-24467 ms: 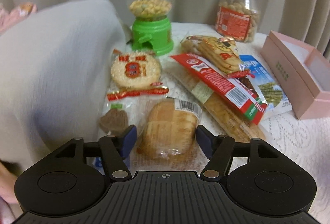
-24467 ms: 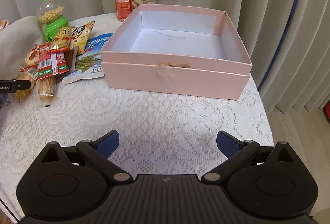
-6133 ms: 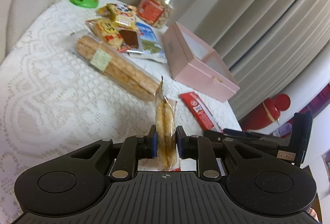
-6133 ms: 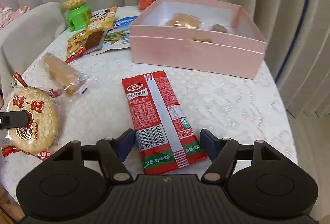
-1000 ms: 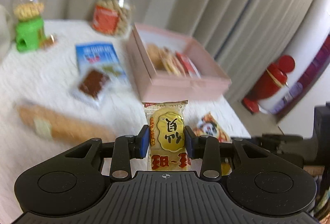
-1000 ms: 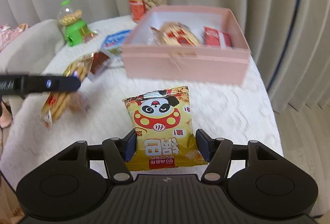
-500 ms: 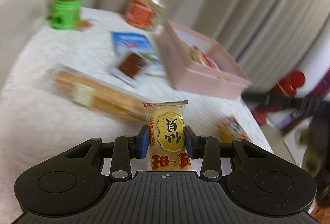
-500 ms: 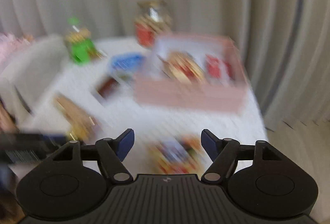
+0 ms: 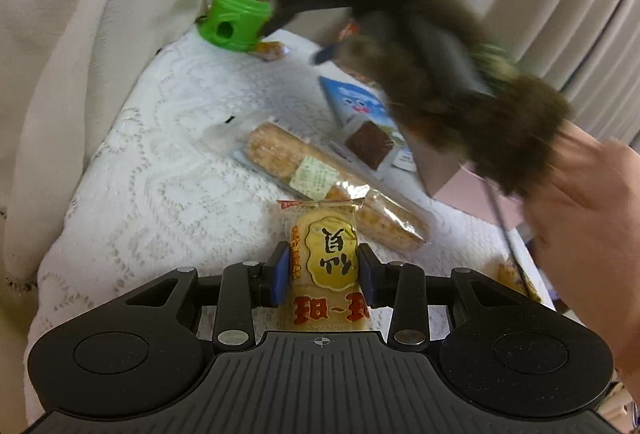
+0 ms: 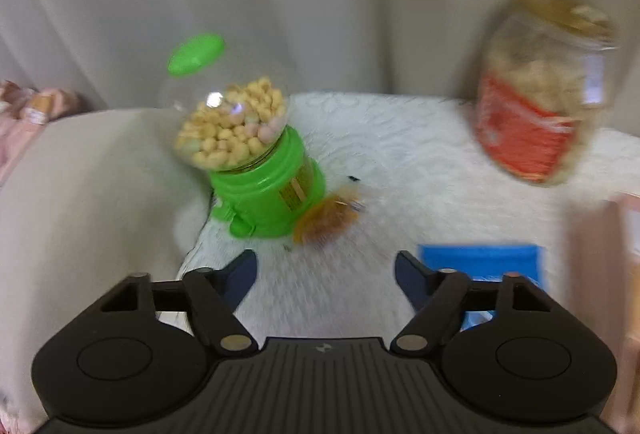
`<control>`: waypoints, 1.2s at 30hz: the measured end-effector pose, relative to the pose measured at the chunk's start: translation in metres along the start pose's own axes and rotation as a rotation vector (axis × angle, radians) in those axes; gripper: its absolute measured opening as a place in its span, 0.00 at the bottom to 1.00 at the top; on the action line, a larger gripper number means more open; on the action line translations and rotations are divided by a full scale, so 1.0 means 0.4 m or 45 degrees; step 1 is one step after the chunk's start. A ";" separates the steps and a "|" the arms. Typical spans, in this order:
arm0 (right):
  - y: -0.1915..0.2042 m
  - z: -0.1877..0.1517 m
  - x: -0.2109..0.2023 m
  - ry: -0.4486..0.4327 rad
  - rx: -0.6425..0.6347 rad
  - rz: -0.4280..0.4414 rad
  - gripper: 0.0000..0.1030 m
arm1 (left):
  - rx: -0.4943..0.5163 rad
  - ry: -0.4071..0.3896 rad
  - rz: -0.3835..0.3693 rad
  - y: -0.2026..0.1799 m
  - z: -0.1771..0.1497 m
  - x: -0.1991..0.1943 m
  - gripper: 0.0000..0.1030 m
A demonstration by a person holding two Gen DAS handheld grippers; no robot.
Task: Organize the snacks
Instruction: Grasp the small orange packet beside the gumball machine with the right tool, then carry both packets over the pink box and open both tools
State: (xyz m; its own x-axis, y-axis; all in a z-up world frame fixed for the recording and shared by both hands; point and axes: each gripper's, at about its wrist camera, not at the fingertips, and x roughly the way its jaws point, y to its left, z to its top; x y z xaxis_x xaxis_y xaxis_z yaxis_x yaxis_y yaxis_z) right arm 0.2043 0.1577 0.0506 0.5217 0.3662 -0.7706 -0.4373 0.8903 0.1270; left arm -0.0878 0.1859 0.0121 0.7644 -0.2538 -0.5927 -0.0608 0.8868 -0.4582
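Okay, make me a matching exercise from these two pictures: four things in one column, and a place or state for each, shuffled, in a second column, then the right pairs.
Things:
1. yellow cracker packet
2. right gripper
3. small orange snack
4. long biscuit pack

Places or states:
A. open, holding nothing
B. lying flat on the lace tablecloth
C. clamped in the left gripper
D. beside the base of the green candy dispenser

Pairs: 1-C, 2-A, 3-D, 4-B
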 end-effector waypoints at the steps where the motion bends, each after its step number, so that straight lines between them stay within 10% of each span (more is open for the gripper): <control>1: 0.010 0.012 0.033 0.024 -0.013 -0.023 0.65 | -0.002 0.004 -0.017 0.002 0.000 0.004 0.39; 8: 0.010 0.014 0.082 0.073 -0.045 -0.101 0.17 | -0.007 0.016 -0.077 0.007 -0.008 0.009 0.39; 17: -0.031 -0.044 -0.008 0.076 -0.023 -0.128 0.22 | -0.038 0.009 -0.106 0.016 -0.010 0.021 0.39; 21: -0.032 0.007 0.044 -0.007 0.050 -0.143 0.55 | -0.041 0.010 -0.108 0.018 -0.013 0.018 0.39; 27: -0.002 0.043 0.115 -0.017 -0.026 -0.194 0.50 | -0.034 0.008 -0.108 0.016 -0.013 0.024 0.39; 30: -0.013 0.048 0.100 -0.003 -0.040 -0.188 0.24 | -0.033 0.011 -0.102 0.015 -0.012 0.023 0.39; 36: -0.038 0.014 0.009 0.079 -0.063 -0.174 0.24 | -0.031 0.021 -0.086 0.005 -0.009 0.020 0.39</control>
State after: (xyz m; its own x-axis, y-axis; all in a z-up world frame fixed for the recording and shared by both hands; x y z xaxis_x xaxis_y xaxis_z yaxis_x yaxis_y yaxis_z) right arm 0.2168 0.1470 0.0494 0.5334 0.2239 -0.8157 -0.4014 0.9158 -0.0111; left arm -0.0841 0.1842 0.0038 0.7564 -0.3195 -0.5707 -0.0251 0.8578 -0.5134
